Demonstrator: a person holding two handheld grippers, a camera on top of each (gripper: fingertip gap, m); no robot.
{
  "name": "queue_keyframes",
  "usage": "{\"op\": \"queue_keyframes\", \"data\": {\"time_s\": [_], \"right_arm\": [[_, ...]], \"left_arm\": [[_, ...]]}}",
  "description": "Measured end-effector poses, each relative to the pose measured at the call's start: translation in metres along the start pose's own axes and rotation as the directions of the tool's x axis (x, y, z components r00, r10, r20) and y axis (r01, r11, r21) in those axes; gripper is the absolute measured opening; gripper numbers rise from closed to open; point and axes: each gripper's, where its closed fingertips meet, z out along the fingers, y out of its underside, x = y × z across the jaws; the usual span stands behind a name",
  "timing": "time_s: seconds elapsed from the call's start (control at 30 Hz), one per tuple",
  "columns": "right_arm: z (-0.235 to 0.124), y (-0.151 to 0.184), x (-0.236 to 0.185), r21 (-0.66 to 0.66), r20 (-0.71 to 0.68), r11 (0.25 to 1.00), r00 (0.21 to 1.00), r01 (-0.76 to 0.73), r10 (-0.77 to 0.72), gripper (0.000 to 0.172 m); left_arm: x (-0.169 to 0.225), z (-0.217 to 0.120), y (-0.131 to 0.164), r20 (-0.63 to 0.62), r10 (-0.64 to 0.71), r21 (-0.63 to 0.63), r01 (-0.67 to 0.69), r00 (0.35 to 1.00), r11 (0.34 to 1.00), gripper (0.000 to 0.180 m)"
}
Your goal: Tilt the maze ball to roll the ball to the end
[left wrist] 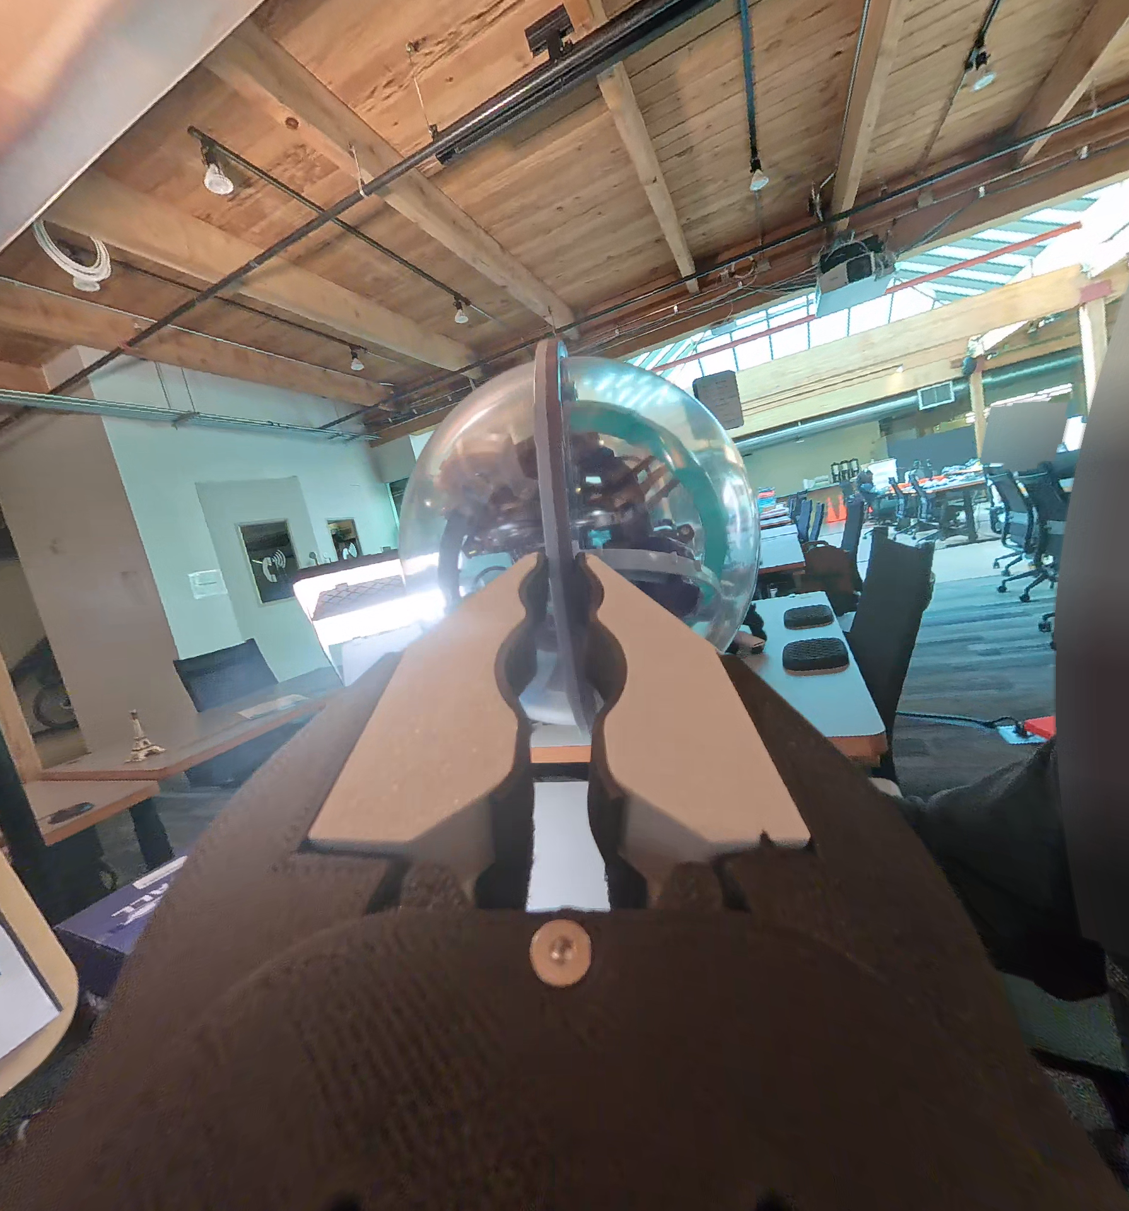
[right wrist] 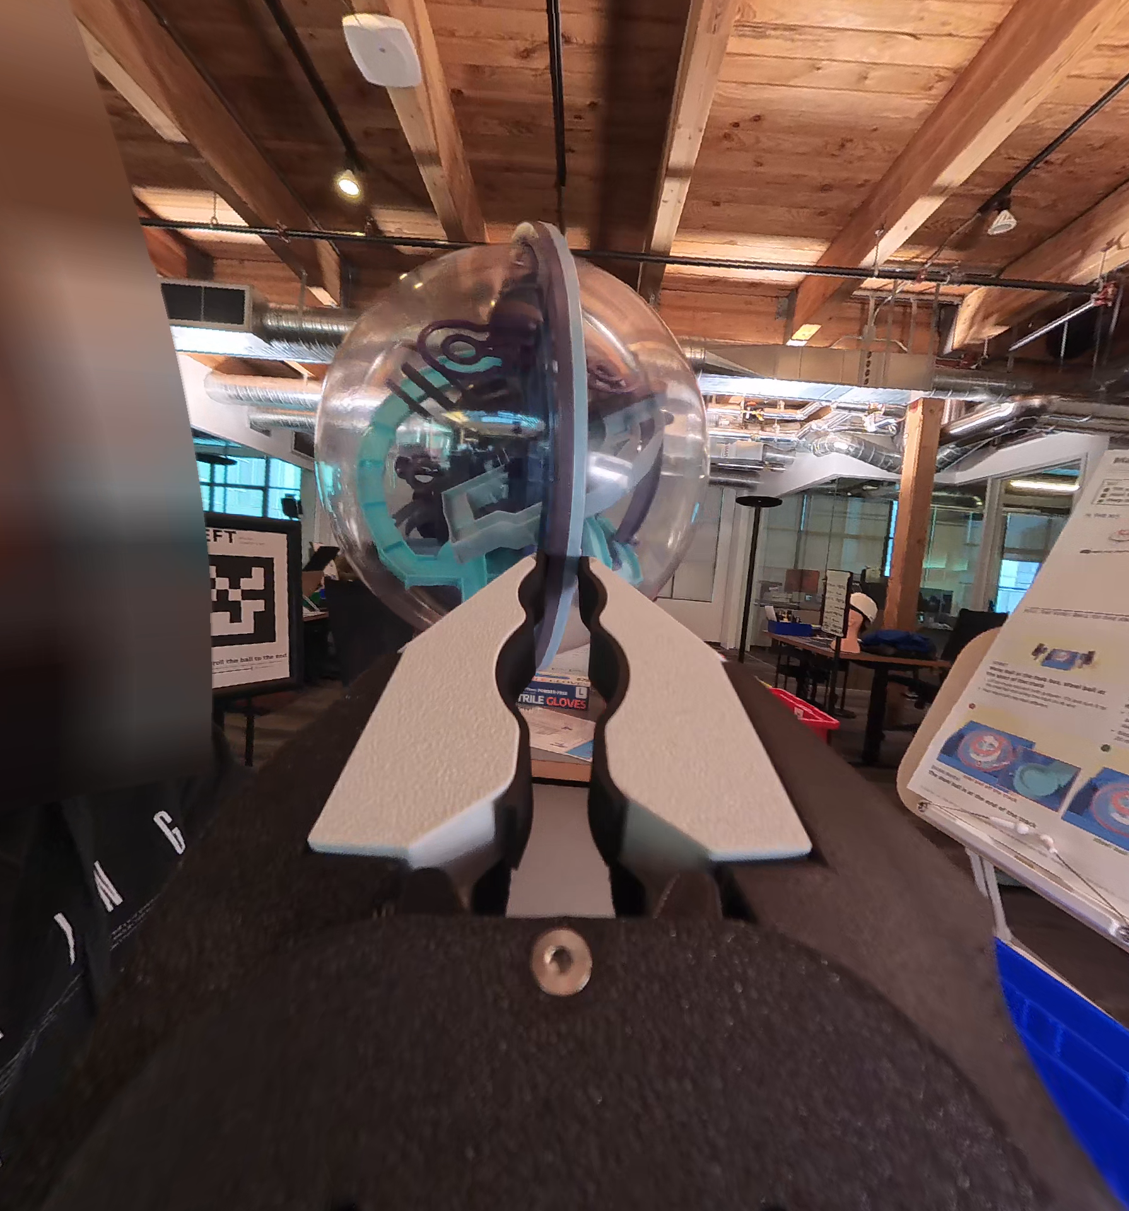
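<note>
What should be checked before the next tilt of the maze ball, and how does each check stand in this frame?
1. Left gripper shut on the flat ring of the maze ball: ok.
2. Right gripper shut on the ring from its side: ok.
3. Sphere lifted off the table: ok.
4. Position of the small rolling ball in the tracks: cannot tell.
5. Teal track visible through the shell: ok.
</note>
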Motion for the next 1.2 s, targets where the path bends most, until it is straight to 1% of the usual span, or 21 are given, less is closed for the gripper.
{"op": "queue_keyframes", "data": {"time_s": [0.13,0.33,0.57,0.77,0.93,1.07,1.2], "right_arm": [[0.003,0.009,0.005,0.016,0.011,1.0,1.0,-0.009,0.009,0.007],[0.003,0.014,0.009,0.024,0.002,1.0,1.0,0.008,-0.008,0.007],[0.004,0.029,0.017,0.024,0.0,0.999,0.999,-0.041,0.041,0.007],[0.007,0.043,0.023,0.006,-0.012,0.997,0.996,-0.083,0.083,0.007],[0.009,0.053,0.025,-0.008,-0.013,0.994,0.994,-0.108,0.107,0.007],[0.01,0.057,0.026,-0.018,-0.015,0.993,0.993,-0.116,0.116,0.007],[0.01,0.06,0.028,-0.022,-0.025,0.991,0.991,-0.131,0.131,0.006]], "left_arm": [[0.001,-0.004,-0.002,0.002,0.033,-0.003,-0.033,0.999,0.999,0.005],[-0.001,-0.005,0.0,-0.011,0.038,0.008,-0.038,0.999,0.999,0.005],[0.001,-0.005,-0.001,0.004,0.059,-0.004,-0.059,0.998,0.998,0.005],[-0.008,-0.008,0.001,0.043,0.02,-0.02,-0.019,0.999,1.0,0.005],[-0.01,-0.01,0.001,0.045,0.016,-0.018,-0.015,0.999,1.0,0.005],[-0.011,-0.011,0.001,0.05,0.009,-0.019,-0.008,0.999,1.0,0.005],[-0.017,-0.012,0.004,0.072,-0.024,-0.034,0.026,0.997,0.999,0.005]]}}
